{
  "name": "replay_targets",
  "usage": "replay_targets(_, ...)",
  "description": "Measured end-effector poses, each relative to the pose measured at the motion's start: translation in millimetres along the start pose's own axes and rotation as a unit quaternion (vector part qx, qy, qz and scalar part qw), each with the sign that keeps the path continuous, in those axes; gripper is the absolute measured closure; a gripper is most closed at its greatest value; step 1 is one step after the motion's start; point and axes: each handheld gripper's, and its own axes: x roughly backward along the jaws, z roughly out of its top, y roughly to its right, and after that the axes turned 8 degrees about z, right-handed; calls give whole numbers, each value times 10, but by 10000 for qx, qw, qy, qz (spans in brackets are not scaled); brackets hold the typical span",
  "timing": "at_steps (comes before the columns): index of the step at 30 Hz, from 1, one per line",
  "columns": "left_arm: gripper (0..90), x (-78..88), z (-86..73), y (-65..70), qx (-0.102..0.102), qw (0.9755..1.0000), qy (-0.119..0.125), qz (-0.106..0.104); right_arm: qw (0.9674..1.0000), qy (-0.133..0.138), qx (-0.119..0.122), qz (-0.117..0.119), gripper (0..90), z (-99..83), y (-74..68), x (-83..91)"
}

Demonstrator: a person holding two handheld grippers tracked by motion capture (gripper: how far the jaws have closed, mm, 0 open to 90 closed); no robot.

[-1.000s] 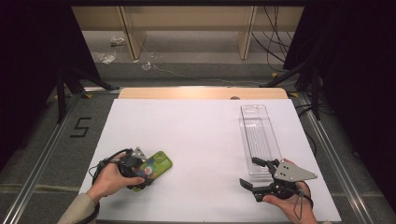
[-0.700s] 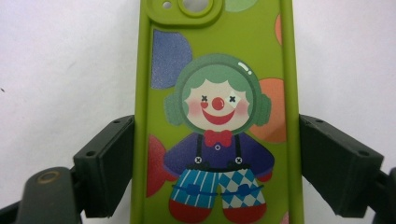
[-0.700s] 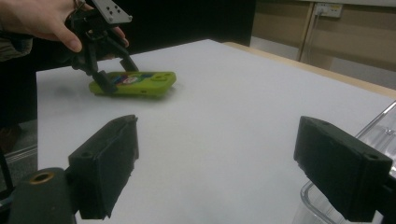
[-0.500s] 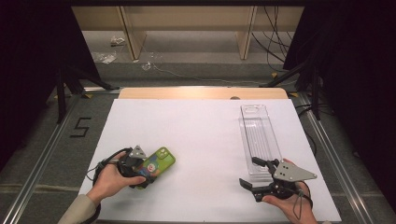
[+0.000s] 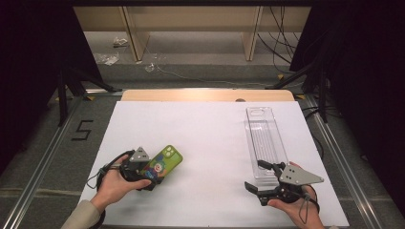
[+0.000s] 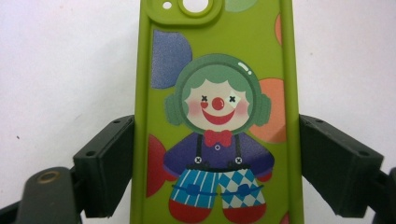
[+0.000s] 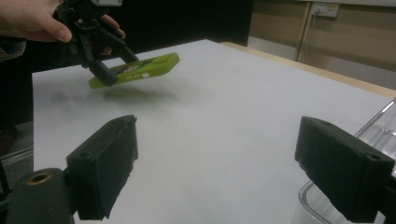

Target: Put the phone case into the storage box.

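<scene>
Since the earlier frames, we see the green phone case point(image 5: 162, 162) carried slightly up and to the right in the high view, while our right hand has stayed where it was. We hold the case in the left hand-held gripper point(image 5: 143, 172), whose jaws clamp its two long edges; in the left gripper view the clown print on the case point(image 6: 217, 121) sits squarely between the black pads. From the right gripper view the case point(image 7: 140, 69) hangs tilted just above the white worktop point(image 7: 224, 107), its shadow beneath it. Our right hand-held gripper point(image 5: 260, 176) stands released with nothing between its jaws, resting low at the near right of the worktop point(image 5: 205, 129). A clear plastic tray point(image 5: 263, 138) lies just beside it, stretching away toward the far edge.
</scene>
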Motion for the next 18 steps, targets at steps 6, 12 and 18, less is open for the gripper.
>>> replay_targets(6,162,6,11,39,-31,9999,157,18,10000,0,-12,-24,137,7,1,-12)
replay_targets(12,162,25,29,78,11,9993,360,54,10000,14,0,-53,127,25,-3,-32)
replay_targets(18,162,40,58,149,49,9983,586,58,10000,12,-27,-95,127,40,4,-52)
